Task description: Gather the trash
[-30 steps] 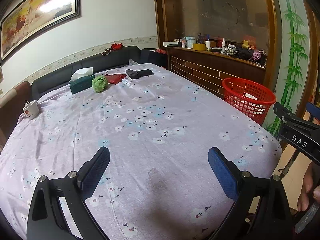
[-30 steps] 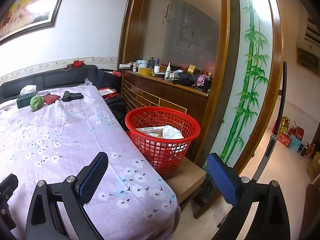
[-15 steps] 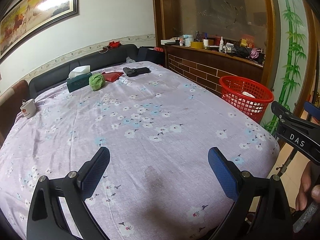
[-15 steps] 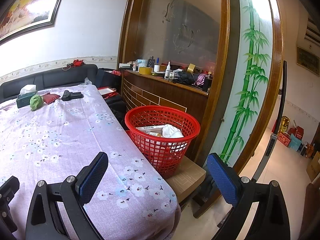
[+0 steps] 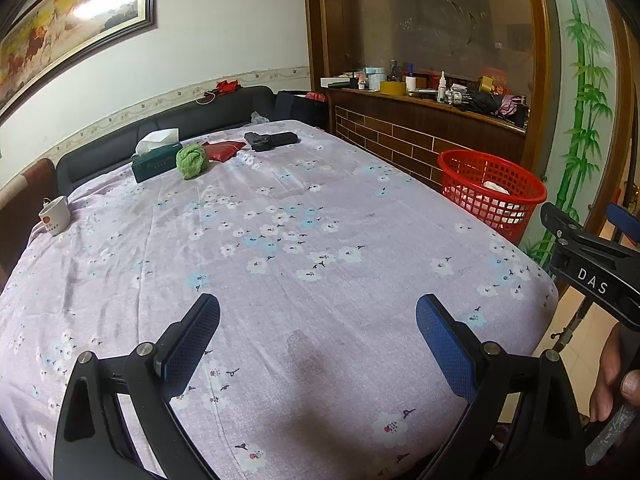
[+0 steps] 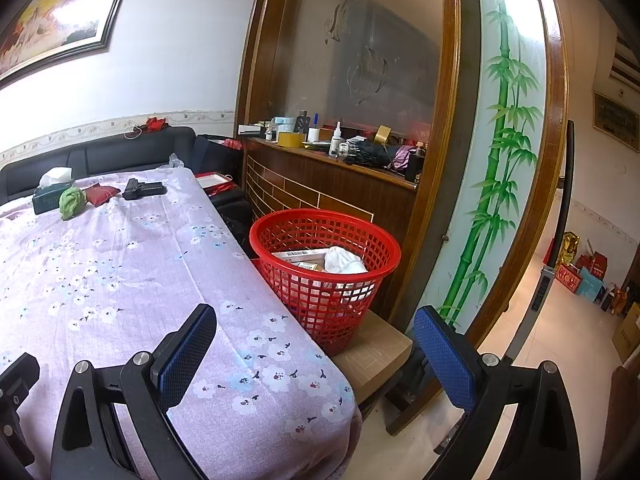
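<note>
Fingers spread, red basket ahead between.

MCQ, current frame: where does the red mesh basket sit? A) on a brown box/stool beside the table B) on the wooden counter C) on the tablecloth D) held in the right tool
A: the red mesh basket rests on a brown box-like stand off the table's edge, below the wooden counter; the right tool is open and holds nothing.

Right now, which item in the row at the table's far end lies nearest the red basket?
The black gun-shaped object: it ends the row on the basket side, beyond the red pouch, green cloth and tissue box.
</note>
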Demonstrator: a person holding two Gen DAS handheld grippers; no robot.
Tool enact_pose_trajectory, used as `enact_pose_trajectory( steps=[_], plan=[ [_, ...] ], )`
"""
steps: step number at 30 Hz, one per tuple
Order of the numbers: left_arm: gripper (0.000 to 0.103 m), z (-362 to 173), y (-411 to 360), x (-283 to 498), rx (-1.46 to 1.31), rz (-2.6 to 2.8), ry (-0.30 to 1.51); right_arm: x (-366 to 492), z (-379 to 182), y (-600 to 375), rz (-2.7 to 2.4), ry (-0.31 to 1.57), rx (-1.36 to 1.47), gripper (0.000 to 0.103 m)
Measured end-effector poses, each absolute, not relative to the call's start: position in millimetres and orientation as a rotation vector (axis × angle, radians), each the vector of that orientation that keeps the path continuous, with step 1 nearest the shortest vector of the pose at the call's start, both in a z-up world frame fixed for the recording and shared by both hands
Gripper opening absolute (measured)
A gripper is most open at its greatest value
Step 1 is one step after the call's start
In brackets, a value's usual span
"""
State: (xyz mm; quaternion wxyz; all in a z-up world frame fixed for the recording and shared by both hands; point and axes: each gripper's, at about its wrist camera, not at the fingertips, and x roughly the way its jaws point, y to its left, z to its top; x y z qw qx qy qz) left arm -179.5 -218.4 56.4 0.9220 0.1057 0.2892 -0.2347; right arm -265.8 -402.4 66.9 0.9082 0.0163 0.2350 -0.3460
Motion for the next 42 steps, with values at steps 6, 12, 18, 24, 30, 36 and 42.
enact_pose_trajectory(
  steps=[6,12,18,24,30,36,42],
  plan=[
    [0.098,56,-219,-179,0.217,-0.484,0.594,-266,66,-403,-0.714,0.486,0.034,0.101],
    [0.098,55,-218,-179,0.213,-0.486,0.598,-266,66,-403,-0.712,0.488,0.034,0.101],
    [0.098,55,-216,-175,0.196,-0.489,0.613,-264,63,-401,-0.703,0.491,0.031,0.101],
    [0.098,58,-204,-164,0.165,-0.474,0.637,-255,63,-397,-0.681,0.497,0.026,0.101],
    [0.098,67,-165,-144,0.135,-0.367,0.626,-233,70,-382,-0.614,0.494,-0.004,0.101],
    [0.098,77,-82,-109,-0.009,-0.209,0.649,-191,73,-339,-0.472,0.511,-0.080,0.101],
    [0.098,69,-18,-78,-0.077,-0.065,0.726,-135,68,-290,-0.251,0.641,-0.056,0.101]
  ],
)
